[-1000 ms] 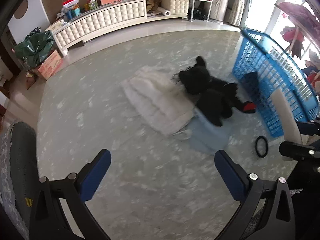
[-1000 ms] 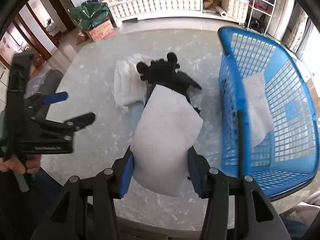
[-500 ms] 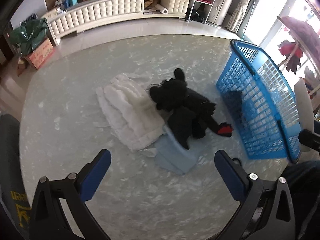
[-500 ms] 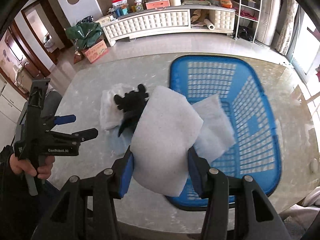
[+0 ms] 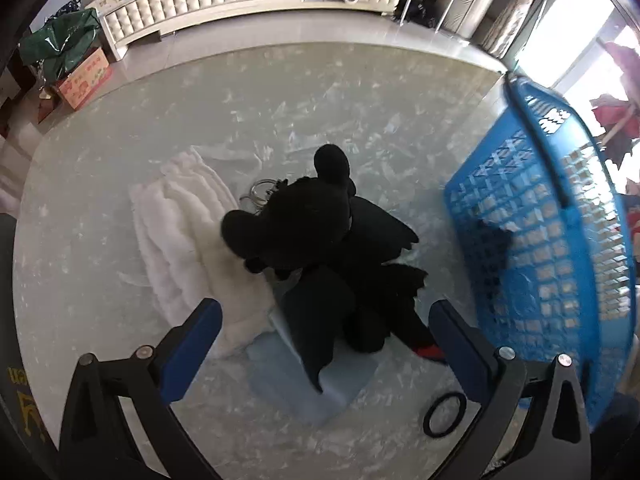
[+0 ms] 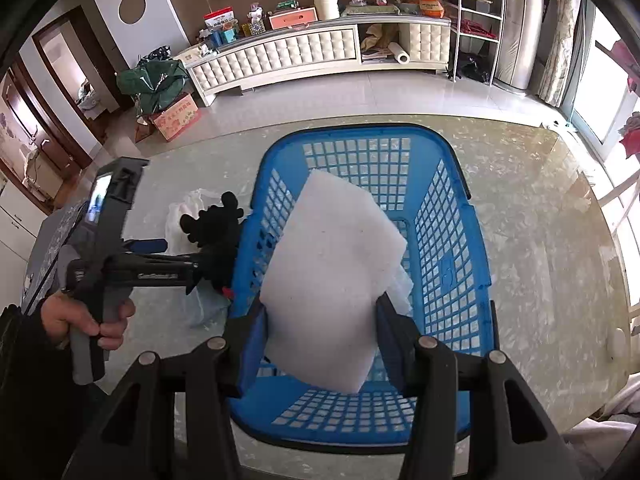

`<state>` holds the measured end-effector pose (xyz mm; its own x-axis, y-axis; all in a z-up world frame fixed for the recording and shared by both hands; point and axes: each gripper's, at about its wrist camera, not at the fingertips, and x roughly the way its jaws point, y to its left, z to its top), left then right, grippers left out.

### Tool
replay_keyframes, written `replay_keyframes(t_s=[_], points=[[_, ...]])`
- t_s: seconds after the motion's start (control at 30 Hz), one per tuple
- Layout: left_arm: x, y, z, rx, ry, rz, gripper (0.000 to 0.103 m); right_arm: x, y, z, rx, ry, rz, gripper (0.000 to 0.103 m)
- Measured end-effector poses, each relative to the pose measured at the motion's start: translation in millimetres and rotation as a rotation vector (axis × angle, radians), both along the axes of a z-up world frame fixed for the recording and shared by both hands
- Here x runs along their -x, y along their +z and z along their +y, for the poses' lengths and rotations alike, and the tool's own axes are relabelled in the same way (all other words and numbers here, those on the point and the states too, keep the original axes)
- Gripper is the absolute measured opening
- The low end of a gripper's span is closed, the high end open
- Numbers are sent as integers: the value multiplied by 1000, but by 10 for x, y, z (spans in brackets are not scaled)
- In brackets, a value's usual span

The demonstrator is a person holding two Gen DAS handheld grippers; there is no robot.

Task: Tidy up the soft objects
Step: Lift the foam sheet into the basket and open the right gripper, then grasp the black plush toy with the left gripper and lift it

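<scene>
Since a second earlier, the left gripper [image 5: 324,334] had closed in over the black plush toy [image 5: 320,248], jaws spread wide and empty. From the right wrist, the right gripper [image 6: 322,334] pinched the white foam sheet [image 6: 332,276] above the blue basket [image 6: 460,240].

A tufted cream cabinet [image 6: 304,54] runs along the top — cardboard box [image 6: 176,117] at left, wire shelf [image 6: 476,20] at upper right.
</scene>
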<state>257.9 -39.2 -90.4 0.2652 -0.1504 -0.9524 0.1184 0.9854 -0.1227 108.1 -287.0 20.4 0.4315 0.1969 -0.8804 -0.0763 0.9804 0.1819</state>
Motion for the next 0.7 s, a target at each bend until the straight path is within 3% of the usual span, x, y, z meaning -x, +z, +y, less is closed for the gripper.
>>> replay_keyframes(t_s=[0.43, 0.57, 0.7], points=[[-319, -417, -271, -154, 6, 24, 103, -133, -316, 33, 114, 57, 117, 49], [-393, -532, -286, -135, 20, 57, 103, -184, -410, 29, 142, 61, 146, 50], [-381, -585, -321, -143, 0, 23, 103, -219, -481, 34, 155, 71, 174, 51]])
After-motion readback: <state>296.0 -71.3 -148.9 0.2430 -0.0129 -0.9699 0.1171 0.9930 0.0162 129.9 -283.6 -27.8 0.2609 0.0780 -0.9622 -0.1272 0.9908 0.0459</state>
